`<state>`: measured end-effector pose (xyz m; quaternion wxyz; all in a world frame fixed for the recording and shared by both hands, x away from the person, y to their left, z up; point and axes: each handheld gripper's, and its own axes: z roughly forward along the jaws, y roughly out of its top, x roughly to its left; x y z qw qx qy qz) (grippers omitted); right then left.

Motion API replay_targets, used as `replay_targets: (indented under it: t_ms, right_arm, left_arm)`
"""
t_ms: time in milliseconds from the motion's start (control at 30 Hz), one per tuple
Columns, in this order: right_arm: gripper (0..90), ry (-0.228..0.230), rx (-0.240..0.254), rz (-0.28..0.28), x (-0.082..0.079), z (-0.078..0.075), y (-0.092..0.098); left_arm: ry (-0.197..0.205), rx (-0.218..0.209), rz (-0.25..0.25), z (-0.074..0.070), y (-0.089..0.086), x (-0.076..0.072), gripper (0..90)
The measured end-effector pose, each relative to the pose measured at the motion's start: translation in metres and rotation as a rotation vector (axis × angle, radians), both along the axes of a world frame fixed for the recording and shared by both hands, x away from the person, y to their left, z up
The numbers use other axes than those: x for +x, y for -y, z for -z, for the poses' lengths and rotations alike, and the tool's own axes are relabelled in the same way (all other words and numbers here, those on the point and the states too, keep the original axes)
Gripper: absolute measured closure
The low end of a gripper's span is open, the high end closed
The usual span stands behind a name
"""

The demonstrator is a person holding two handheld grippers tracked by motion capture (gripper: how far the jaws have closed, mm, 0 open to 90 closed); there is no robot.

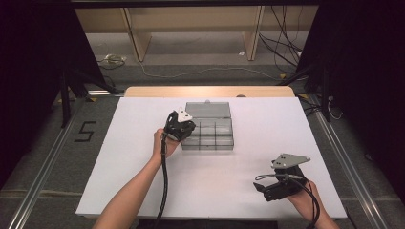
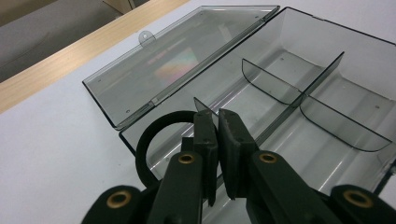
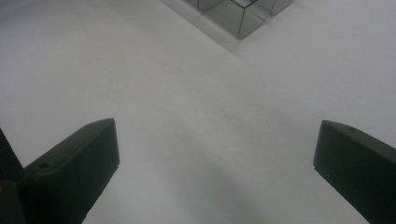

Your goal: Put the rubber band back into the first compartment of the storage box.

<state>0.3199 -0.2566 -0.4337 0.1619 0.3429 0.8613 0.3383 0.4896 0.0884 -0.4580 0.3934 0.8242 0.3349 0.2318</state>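
Note:
A clear grey plastic compartment box lies in the middle of the white table, its lid folded open toward the far side. My left gripper is at the box's left end. In the left gripper view its jaws are shut on a black ring, held over the box's near-left compartment. Thin dividers split the box into cells that look bare. My right gripper rests low at the table's front right, open, with nothing but white table between its fingers.
The white table has a wooden strip along its far edge. A corner of the box shows at the top of the right gripper view. Cables and a wooden shelf frame lie on the floor beyond the table.

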Motion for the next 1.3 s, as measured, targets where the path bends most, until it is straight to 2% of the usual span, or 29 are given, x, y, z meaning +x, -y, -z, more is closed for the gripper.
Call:
replay_targets:
  t_ms: [400,533,833,900,1067,1300]
  right_arm:
    - [1.1,-0.005,-0.001,-0.003,0.000,0.001,0.000]
    - [1.1,-0.005,0.000,-0.003,0.001,0.001,0.000]
    - [1.1,-0.006,-0.003,-0.005,0.001,0.001,0.000]
    - [1.1,-0.007,-0.002,-0.005,0.001,0.001,0.000]
    - [1.1,-0.006,-0.004,-0.006,0.000,0.001,0.000]
    - [1.1,-0.009,-0.008,-0.010,0.001,0.002,-0.001]
  left_arm:
    - [-0.008,0.010,0.006,0.003,0.006,0.006,85.0]
    - [-0.005,0.027,0.013,0.003,0.009,0.007,84.7]
    - [-0.001,0.026,0.010,0.004,0.013,0.010,82.8]
    - [0.005,0.022,-0.003,0.004,0.014,0.010,76.0]
    - [0.009,0.008,-0.007,0.003,0.014,0.008,66.0]
    - [-0.005,-0.001,-0.031,0.001,0.015,0.003,40.3]
